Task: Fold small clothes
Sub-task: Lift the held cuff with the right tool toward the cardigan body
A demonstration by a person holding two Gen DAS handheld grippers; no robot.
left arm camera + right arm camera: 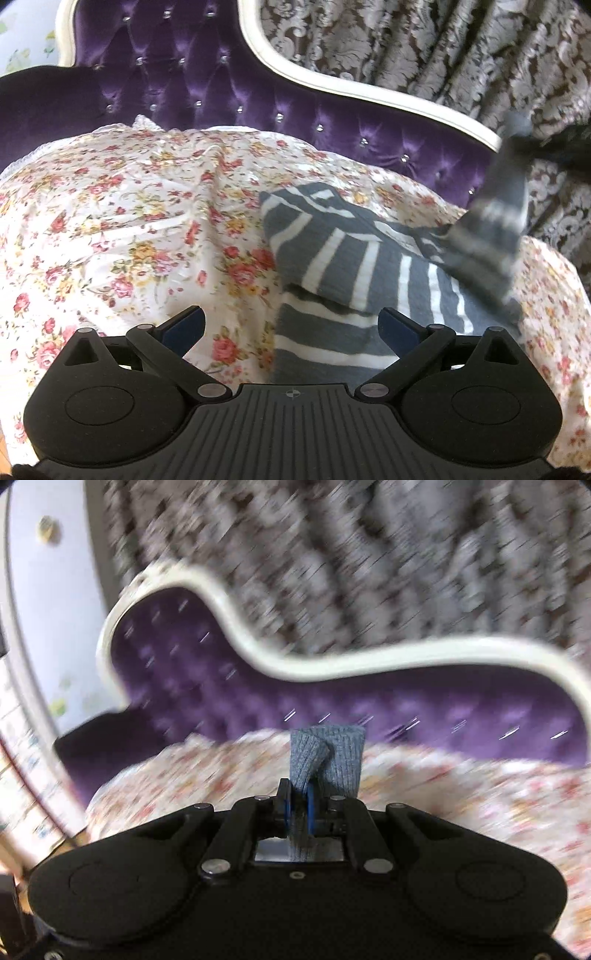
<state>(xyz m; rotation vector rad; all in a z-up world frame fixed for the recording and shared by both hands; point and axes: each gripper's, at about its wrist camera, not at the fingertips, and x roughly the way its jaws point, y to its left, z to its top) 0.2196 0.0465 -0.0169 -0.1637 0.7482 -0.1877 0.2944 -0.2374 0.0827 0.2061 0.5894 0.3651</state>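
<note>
Right now the right gripper [299, 805] is clenched on the ribbed cuff of a grey sock [325, 760], the knit pinched between its blue pads and standing up past the fingertips. The rest of that sock trails away below, out of this camera's sight. The left gripper [291, 325] stands released, jaws spread wide with nothing between them, hovering over a second sock [332, 258], grey with white stripes, that lies on the floral bedspread [110, 221]. That second sock runs from just under the left gripper's right finger away and up toward the purple tufted headboard [184, 81], so its long axis points roughly ahead of the left tongs and slightly to the right. The left hand is plainly the nearer one to it. Only the left wrist view shows the held sock as a whole: a blurred striped band rising at the right edge [498, 206], its lower end seeming to touch or overlap the lying sock. The right wrist view, heavily smeared, shows only the grip itself and the patterned curtain [369, 554] behind. The coming move likely turns on laying the lifted sock along the lying one.
</note>
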